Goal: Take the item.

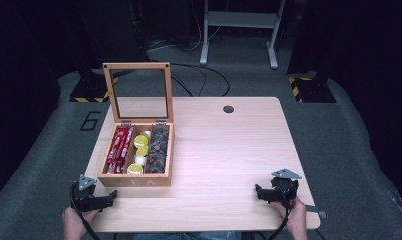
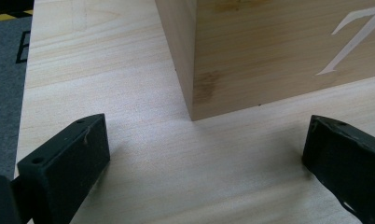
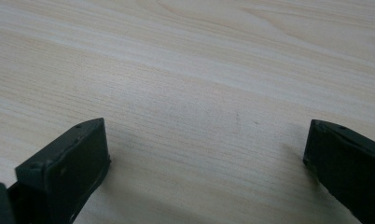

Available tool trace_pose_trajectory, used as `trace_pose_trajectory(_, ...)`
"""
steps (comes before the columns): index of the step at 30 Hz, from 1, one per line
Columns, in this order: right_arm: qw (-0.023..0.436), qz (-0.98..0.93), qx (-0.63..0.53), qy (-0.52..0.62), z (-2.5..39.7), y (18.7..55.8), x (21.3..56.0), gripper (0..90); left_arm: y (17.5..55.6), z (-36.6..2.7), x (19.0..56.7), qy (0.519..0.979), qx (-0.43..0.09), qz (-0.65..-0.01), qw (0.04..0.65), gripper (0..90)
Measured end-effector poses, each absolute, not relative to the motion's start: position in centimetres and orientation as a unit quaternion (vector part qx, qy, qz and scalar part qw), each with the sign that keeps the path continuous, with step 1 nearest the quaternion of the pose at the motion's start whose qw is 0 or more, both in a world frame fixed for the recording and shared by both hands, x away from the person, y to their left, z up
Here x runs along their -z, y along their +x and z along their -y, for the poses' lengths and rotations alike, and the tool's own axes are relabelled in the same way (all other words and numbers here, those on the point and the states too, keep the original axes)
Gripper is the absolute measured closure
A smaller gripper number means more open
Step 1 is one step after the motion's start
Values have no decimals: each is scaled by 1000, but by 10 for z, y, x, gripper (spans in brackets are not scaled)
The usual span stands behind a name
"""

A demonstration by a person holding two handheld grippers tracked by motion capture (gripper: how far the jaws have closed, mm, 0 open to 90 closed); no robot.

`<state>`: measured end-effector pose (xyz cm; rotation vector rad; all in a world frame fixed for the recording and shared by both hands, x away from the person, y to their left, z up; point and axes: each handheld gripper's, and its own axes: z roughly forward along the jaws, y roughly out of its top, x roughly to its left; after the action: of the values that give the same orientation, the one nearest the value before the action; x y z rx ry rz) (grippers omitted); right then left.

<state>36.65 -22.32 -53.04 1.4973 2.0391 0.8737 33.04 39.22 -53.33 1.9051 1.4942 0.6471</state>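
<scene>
A wooden tea box (image 1: 135, 179) sits on the left part of the table (image 1: 229, 150), its glass-paned lid (image 1: 138, 91) standing upright. Inside, red packets (image 1: 119, 148) fill the left compartment, yellow-topped cups (image 1: 140, 150) the middle one and dark pieces (image 1: 158, 149) the right one. The left hand-held gripper (image 1: 109, 199) rests near the table's front left corner, just beside the box's near corner, its jaws spread wide with nothing between them. The right hand-held gripper (image 1: 259, 192) lies well apart on bare wood at the front right, jaws equally wide and empty.
</scene>
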Motion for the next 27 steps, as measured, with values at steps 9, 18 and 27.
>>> trace_pose_trajectory(9, 225, -750, -319, 534, 225, 368, 530, 0, 331, -393, 532, 724, -241, -567, 311, 4)
trace_pose_trajectory(18, 225, -752, -316, 534, 225, 368, 530, 0, 326, -395, 525, 724, -225, -567, 323, 16)
trace_pose_trajectory(27, 227, -753, -316, 531, 225, 368, 530, 2, 320, -394, 504, 719, -235, -556, 346, 29)
